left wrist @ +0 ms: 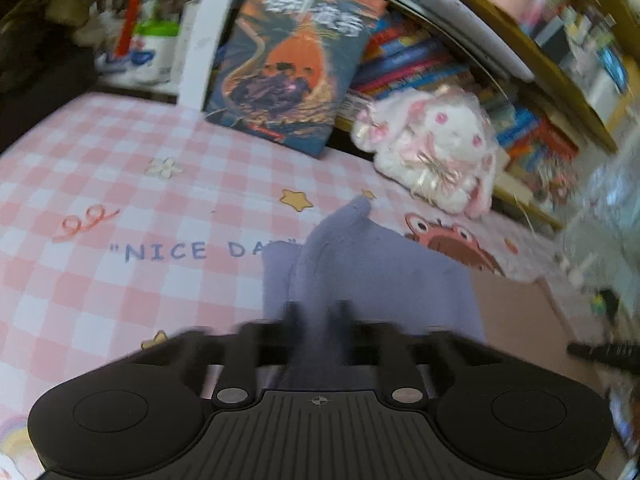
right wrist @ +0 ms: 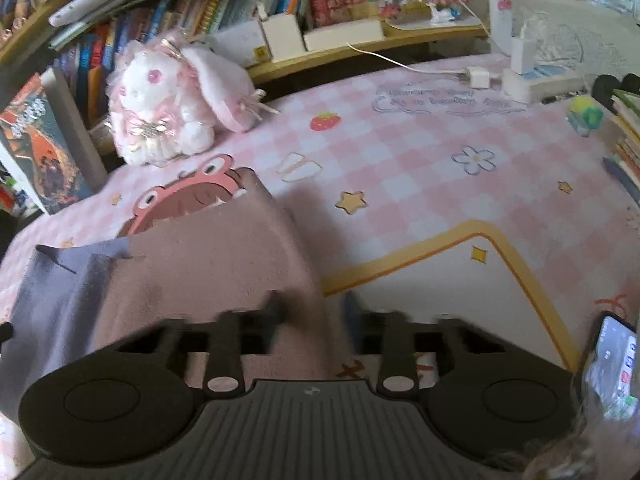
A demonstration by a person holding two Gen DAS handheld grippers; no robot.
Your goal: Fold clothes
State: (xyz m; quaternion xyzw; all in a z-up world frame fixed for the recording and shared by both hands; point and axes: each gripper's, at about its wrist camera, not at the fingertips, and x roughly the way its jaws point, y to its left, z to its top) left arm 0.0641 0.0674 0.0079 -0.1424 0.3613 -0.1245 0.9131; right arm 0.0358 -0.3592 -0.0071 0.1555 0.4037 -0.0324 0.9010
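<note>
On checked mat (right wrist: 420, 168), one cloth (right wrist: 208, 264), one plush rabbit (right wrist: 160, 112)

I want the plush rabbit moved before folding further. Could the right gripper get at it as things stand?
Probably not yet: the right gripper is shut on the pink cloth. The checked mat toward the plush rabbit looks clear.

We count two grippers, the left gripper (left wrist: 316, 312) and the right gripper (right wrist: 312, 304), two cloths, one purple cloth (left wrist: 360, 264) and one pink cloth (right wrist: 224, 256), one plush rabbit (right wrist: 160, 108), one phone (right wrist: 612, 364), near right.
</note>
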